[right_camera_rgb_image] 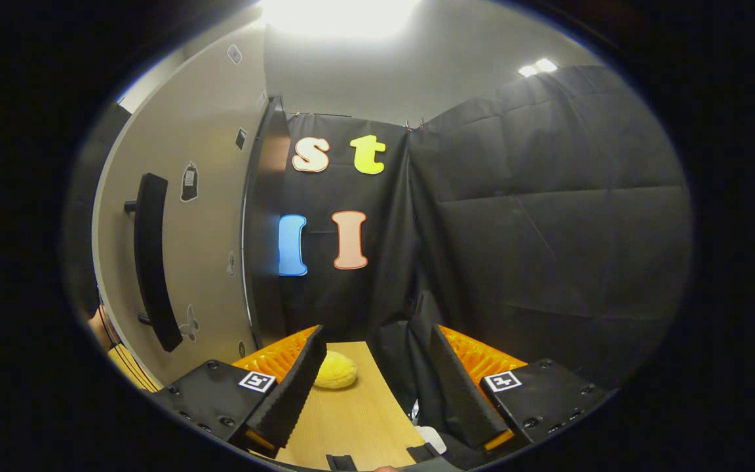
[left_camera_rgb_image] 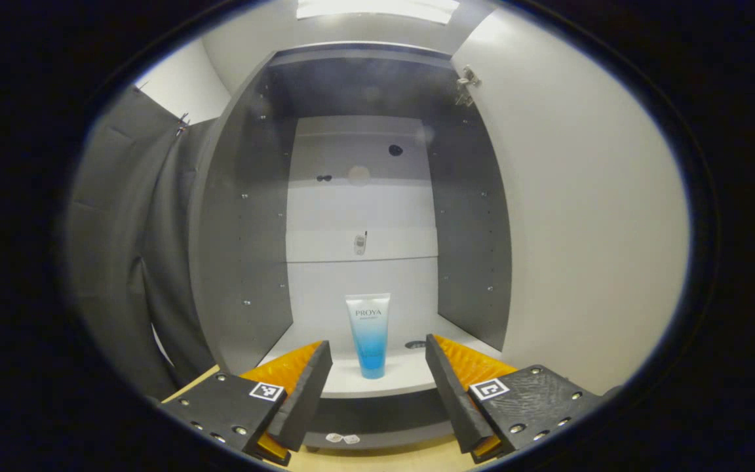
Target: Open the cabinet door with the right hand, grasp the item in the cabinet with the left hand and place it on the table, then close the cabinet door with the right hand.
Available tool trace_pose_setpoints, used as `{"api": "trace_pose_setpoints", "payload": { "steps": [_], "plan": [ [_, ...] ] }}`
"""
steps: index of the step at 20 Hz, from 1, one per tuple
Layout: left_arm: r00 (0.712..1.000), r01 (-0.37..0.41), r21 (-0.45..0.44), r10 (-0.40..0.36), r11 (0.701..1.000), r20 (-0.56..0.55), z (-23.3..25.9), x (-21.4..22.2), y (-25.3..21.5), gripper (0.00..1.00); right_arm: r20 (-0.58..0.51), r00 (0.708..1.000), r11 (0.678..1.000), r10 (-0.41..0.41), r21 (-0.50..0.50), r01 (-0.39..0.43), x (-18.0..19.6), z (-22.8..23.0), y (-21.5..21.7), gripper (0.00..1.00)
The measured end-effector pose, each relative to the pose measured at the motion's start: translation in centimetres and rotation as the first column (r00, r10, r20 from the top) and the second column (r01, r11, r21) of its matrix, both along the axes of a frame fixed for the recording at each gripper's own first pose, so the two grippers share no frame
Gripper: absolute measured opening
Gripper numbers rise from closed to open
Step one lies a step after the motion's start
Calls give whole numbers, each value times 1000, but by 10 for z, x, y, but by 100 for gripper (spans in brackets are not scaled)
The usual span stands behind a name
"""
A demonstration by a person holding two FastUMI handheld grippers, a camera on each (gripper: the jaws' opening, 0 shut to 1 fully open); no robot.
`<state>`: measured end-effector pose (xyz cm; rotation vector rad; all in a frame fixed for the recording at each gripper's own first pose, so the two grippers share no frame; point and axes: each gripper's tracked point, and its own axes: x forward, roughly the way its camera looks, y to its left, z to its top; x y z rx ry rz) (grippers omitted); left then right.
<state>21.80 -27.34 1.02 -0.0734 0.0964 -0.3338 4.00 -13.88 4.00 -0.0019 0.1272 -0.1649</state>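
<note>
Now, closest to you in the left gripper view, your left gripper [left_camera_rgb_image: 377, 367] hangs with its fingers [left_camera_rgb_image: 302, 393] spread apart and grasping nothing, poised just above the wooden surface [left_camera_rgb_image: 377, 459] at the cabinet's front edge. Beyond and between the fingers, the blue-and-white tube [left_camera_rgb_image: 369, 334] stands upright on its cap on the cabinet's white bottom shelf [left_camera_rgb_image: 377, 387], near the front and roughly centred, not touched by either finger. Behind the tube rises the pale back panel [left_camera_rgb_image: 361, 216], flanked by dark grey side walls [left_camera_rgb_image: 246, 229]. To the right, the open cabinet door [left_camera_rgb_image: 580, 229] swings out toward you, its hinge [left_camera_rgb_image: 466, 85] showing near the top.

In the right gripper view, your right gripper [right_camera_rgb_image: 374, 373] is likewise released, fingers [right_camera_rgb_image: 289, 393] wide apart with nothing between them, over the wooden surface [right_camera_rgb_image: 351, 419]. Just past the left finger, a yellow round object [right_camera_rgb_image: 335, 372] lies on that surface. To the left stands the outer face of the door [right_camera_rgb_image: 207, 229] with its dark bar handle [right_camera_rgb_image: 151, 262], apart from the gripper.
</note>
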Motion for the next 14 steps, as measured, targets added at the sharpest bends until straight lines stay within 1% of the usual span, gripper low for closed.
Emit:
{"api": "trace_pose_setpoints", "payload": {
  "steps": [4, 7, 10, 11, 12, 13, 14],
  "plan": [
    [1000, 9, 15, -8, 1000, -12, -15, 38, -5, 87, -8, 998, 998, -68, -7, 68, 4, -2, -4, 96],
    [999, 30, 17, -29, 999, -31, -23, 57, -13, 87, -15, 995, 995, -103, -14, 103, 7, -3, -4, 97],
    [999, 34, 23, -34, 999, -28, -26, 70, -16, 87, -30, 992, 993, -119, -26, 118, 9, -8, -1, 96],
    [999, 32, 24, -31, 999, -29, -27, 75, -18, 87, -34, 992, 992, -122, -29, 121, 11, -9, 0, 100],
    [999, 33, 23, -33, 999, -33, -30, 79, -19, 87, -36, 992, 992, -121, -31, 120, 14, -9, 0, 97],
    [998, 40, 23, -40, 999, -40, -32, 81, -21, 87, -36, 992, 992, -120, -33, 119, 15, -10, 2, 100],
    [998, 46, 26, -45, 999, -44, -33, 82, -21, 87, -38, 992, 993, -117, -35, 116, 16, -11, 4, 100]
  ]
}}
